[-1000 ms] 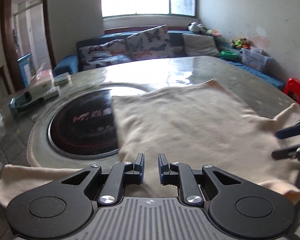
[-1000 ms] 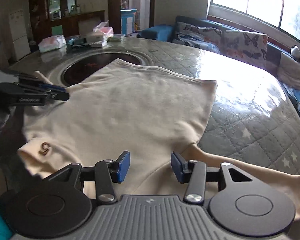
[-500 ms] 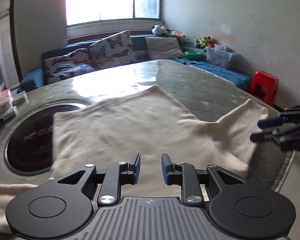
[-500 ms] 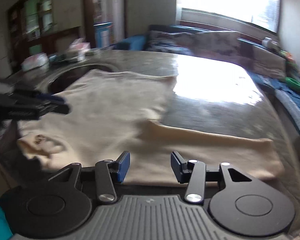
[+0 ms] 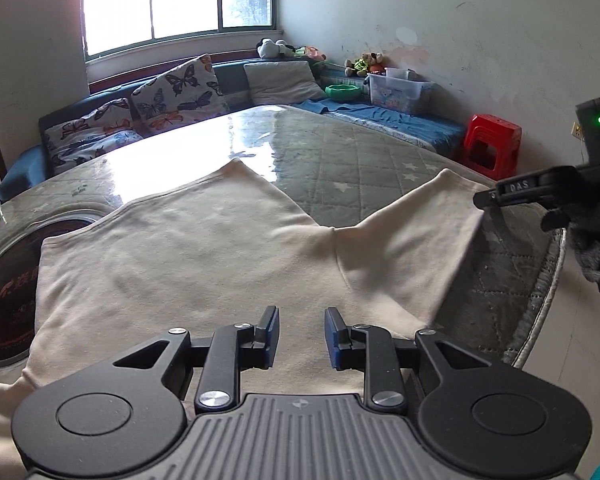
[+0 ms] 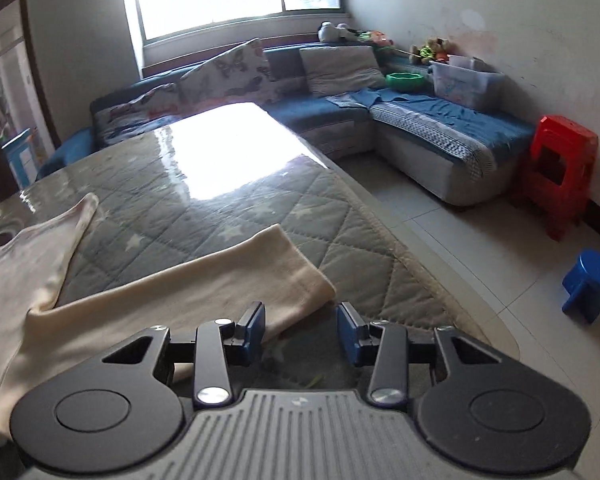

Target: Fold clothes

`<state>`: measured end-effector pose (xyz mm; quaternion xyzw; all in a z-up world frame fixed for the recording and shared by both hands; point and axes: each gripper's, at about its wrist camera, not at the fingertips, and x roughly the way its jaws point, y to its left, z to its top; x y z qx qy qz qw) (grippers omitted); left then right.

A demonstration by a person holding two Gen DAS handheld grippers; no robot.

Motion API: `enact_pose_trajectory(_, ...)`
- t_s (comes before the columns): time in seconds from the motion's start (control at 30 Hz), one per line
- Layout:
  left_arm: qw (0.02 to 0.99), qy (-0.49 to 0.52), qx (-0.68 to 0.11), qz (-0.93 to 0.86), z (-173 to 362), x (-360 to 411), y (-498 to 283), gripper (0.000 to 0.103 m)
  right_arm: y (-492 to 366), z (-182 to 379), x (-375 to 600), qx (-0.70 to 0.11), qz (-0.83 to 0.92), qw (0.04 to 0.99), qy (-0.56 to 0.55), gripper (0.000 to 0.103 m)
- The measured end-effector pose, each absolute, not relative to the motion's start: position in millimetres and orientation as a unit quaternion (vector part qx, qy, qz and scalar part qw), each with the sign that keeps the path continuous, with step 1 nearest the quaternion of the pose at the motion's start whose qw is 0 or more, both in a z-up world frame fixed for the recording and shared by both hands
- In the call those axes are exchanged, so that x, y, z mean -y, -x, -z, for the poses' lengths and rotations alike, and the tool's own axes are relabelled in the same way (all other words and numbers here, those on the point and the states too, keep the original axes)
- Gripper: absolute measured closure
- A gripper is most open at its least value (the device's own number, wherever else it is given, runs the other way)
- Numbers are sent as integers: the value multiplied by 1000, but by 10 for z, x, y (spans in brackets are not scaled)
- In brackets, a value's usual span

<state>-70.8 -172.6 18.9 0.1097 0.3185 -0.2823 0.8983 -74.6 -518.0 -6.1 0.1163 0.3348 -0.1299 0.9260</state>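
Note:
A cream long-sleeved top [image 5: 188,256] lies spread flat on the quilted table cover [image 5: 364,160]. Its right sleeve [image 5: 416,236] stretches toward the table's right edge and also shows in the right wrist view [image 6: 204,288]. My left gripper [image 5: 301,336] is open and empty, low over the top's near edge. My right gripper [image 6: 301,328] is open and empty just before the sleeve cuff [image 6: 300,276], its left finger beside the cuff's near edge. It also shows in the left wrist view [image 5: 540,192] at the right, by the sleeve's end.
A round dark cooktop [image 5: 8,292] is set into the table at the left, partly under the top. The table's rounded edge [image 6: 440,272] drops to a tiled floor with a red stool [image 6: 556,172] and a blue stool [image 6: 588,280]. A blue sofa [image 6: 420,132] runs behind.
Both grippers have swung to the right along the top. The right gripper has moved from the top's body out to the sleeve cuff. Both have stayed open.

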Motion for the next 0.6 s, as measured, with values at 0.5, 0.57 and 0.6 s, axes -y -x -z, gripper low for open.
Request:
enact_pose_trajectory(0.5, 894, -126, -313, 296, -186, 1857, 744, 70, 777, -220, 5181, -278, 142, 945, -98, 99)
enact_pose_trajectory(0.57, 892, -129, -315, 298, -161, 1889, 747, 70, 771, -223, 5176, -276, 142, 946, -98, 99)
enact_pose_trajectory(0.6, 891, -131, -315, 300, -147, 1905, 751, 70, 755, -190, 5180, -282, 142, 944, -99, 99)
